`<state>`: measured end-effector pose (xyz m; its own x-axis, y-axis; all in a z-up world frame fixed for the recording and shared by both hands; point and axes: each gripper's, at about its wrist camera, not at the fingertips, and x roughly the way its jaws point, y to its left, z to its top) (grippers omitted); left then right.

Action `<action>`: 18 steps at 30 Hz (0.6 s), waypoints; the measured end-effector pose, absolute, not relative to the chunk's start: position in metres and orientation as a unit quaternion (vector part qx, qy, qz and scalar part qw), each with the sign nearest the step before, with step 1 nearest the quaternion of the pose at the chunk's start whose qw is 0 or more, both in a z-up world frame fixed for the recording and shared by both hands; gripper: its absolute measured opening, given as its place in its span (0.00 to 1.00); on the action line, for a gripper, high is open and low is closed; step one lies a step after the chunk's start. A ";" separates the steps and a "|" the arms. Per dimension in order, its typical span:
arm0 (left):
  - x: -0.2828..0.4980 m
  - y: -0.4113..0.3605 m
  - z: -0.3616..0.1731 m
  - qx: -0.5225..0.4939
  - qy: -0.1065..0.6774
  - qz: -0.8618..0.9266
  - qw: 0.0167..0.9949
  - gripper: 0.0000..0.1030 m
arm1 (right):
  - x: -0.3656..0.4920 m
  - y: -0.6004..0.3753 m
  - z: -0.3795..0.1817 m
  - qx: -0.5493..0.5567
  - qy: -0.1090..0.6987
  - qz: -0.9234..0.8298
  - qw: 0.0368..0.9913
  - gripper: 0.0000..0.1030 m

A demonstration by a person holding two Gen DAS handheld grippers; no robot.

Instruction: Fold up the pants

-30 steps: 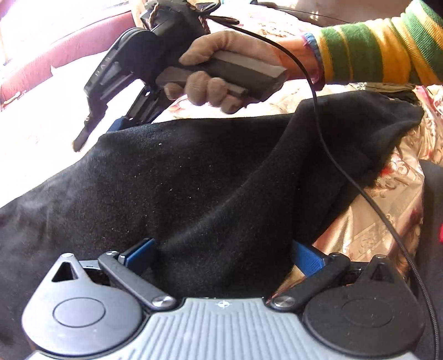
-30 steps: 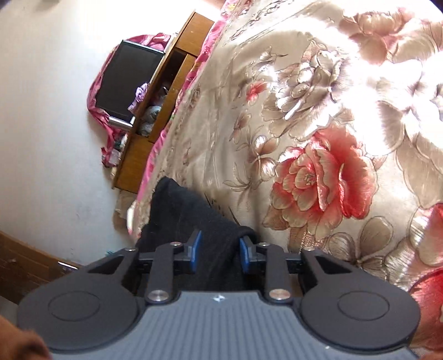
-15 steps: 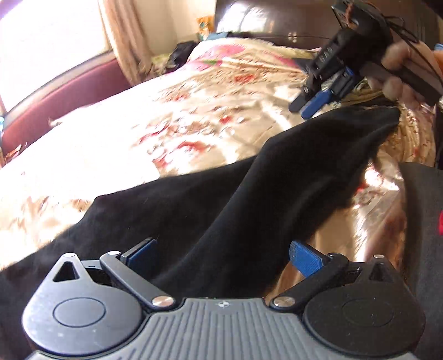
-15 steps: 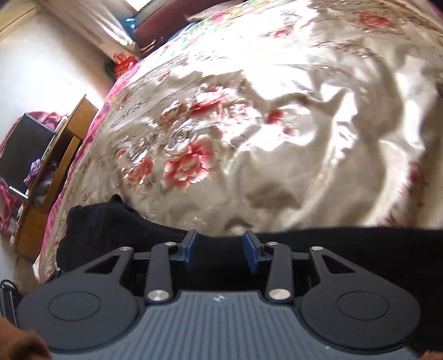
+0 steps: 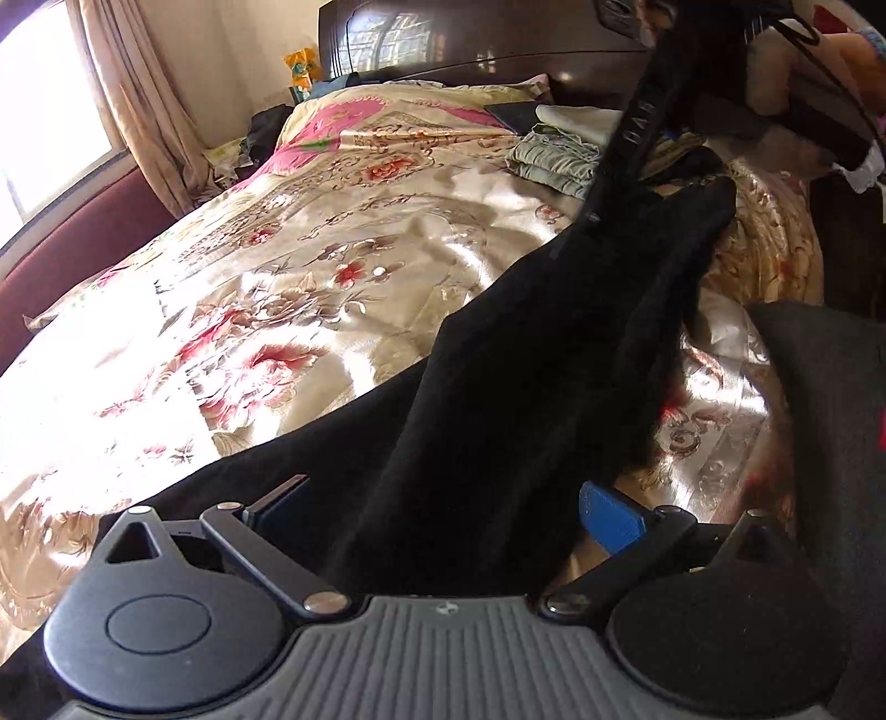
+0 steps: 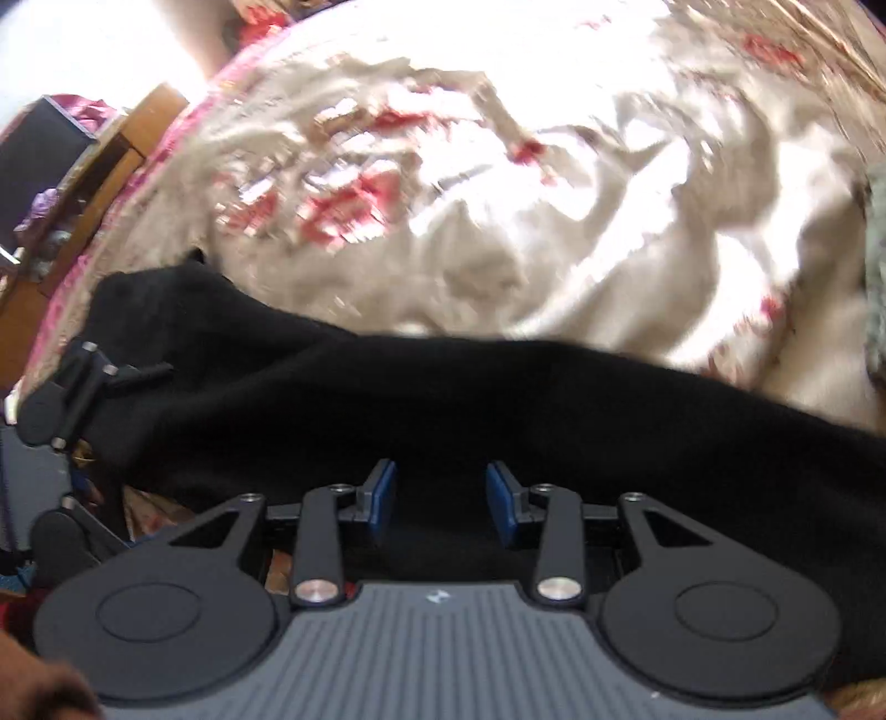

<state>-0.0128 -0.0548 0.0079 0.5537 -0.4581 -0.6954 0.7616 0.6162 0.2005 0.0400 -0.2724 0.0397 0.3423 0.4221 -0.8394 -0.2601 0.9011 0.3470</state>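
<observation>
Left gripper (image 5: 443, 512): blue-padded fingers spread wide apart, released, with a thick fold of the black pants (image 5: 531, 387) lying in the gap between them; the pads do not press the cloth.

Right gripper (image 6: 441, 501): blue pads apart with a clear gap, unclenched; black cloth lies under and between them, and no pinch is visible. In the left wrist view this same tool appears at the far right as a dark finger reaching down to the far end of the pants.

Pants (image 6: 443, 410): black, soft knit, lying on the bed in a long band. In the left wrist view the band runs from the near edge diagonally to the far right, with one raised fold along its middle. In the right wrist view it crosses the frame from left to right, its left end bunched beside the left gripper's linkage.

Bedspread (image 5: 288, 288): glossy beige satin with red and pink flowers, wrinkled, brightly sunlit at near left.

Folded clothes (image 5: 554, 158): a grey-green stack at the far side of the bed, near the dark wooden headboard (image 5: 476, 50).

Curtain (image 5: 138, 111): beige, at far left beside a bright window.

Wooden cabinet (image 6: 72, 188): at far left in the right wrist view, holding a dark screen. This view is motion-blurred.
</observation>
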 end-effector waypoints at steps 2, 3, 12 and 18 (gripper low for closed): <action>-0.007 -0.055 0.014 0.242 0.300 -0.367 0.847 1.00 | 0.062 -0.261 0.047 0.049 0.508 0.229 0.829 0.47; -0.004 -0.055 0.017 0.241 0.295 -0.369 0.848 1.00 | 0.078 -0.253 0.042 0.035 0.505 0.242 0.828 0.46; 0.052 -0.058 0.033 0.305 0.259 -0.419 0.815 1.00 | 0.091 -0.241 -0.011 -0.030 0.611 0.300 0.732 0.45; 0.074 -0.071 0.001 0.373 0.282 -0.416 0.780 1.00 | 0.079 -0.255 -0.007 -0.004 0.611 0.293 0.736 0.46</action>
